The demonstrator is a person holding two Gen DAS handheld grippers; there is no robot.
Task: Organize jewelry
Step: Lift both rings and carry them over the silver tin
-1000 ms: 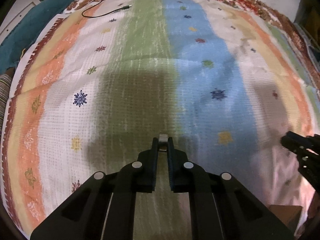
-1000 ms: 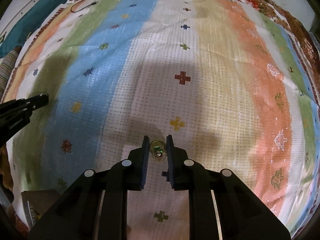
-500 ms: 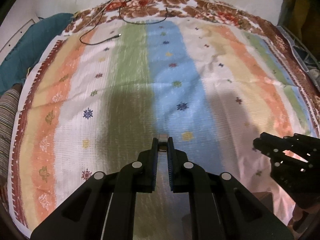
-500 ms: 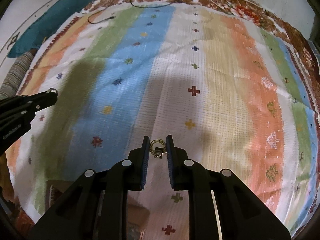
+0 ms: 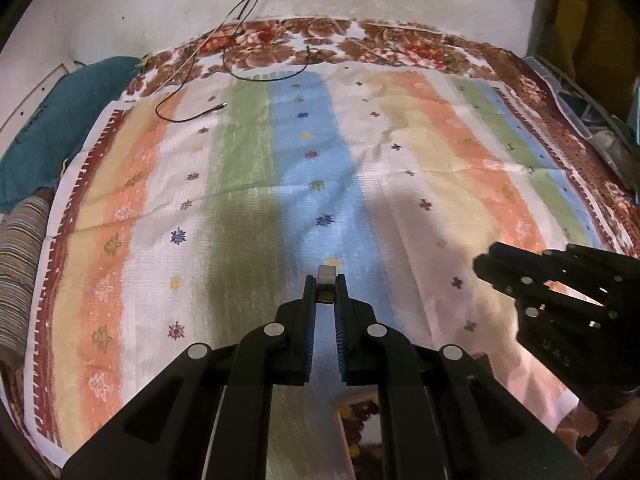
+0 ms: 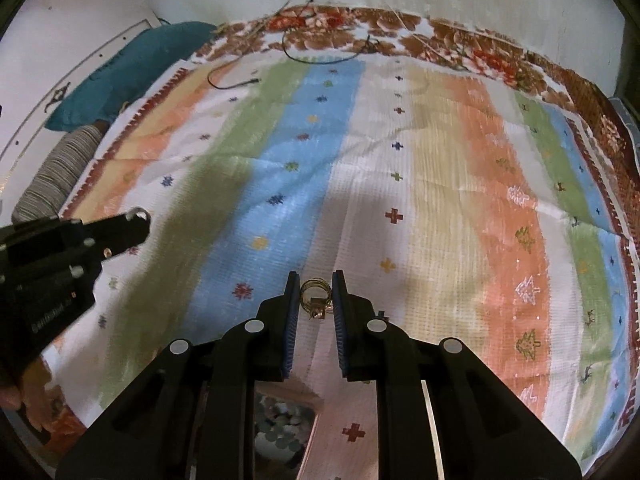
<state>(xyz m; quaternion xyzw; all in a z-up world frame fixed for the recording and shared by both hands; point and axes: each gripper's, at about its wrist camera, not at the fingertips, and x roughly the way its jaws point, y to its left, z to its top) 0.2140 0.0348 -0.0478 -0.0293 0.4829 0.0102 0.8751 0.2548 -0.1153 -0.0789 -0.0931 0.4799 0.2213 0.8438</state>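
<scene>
Both pieces are sitting in a grip and neither is put away yet, so the sorting itself looks to be still ahead. The left gripper is pinching a small silver ring between its fingers, and the right gripper is pinching a gold ring with a small setting, both held in the air above the striped bedspread rather than resting on it. Low in each view, behind the fingers, part of a box with a pale wooden rim is showing; it is probably where the jewelry belongs, though its compartments are too hidden to tell apart. Nothing is lying between the rings and that box. Farther off, a black cable is trailing across the far end of the bedspread, a teal pillow and a striped cushion are lying at the left edge, well apart from the work. The main risk, I judge, is the two grippers crowding each other over the box.
</scene>
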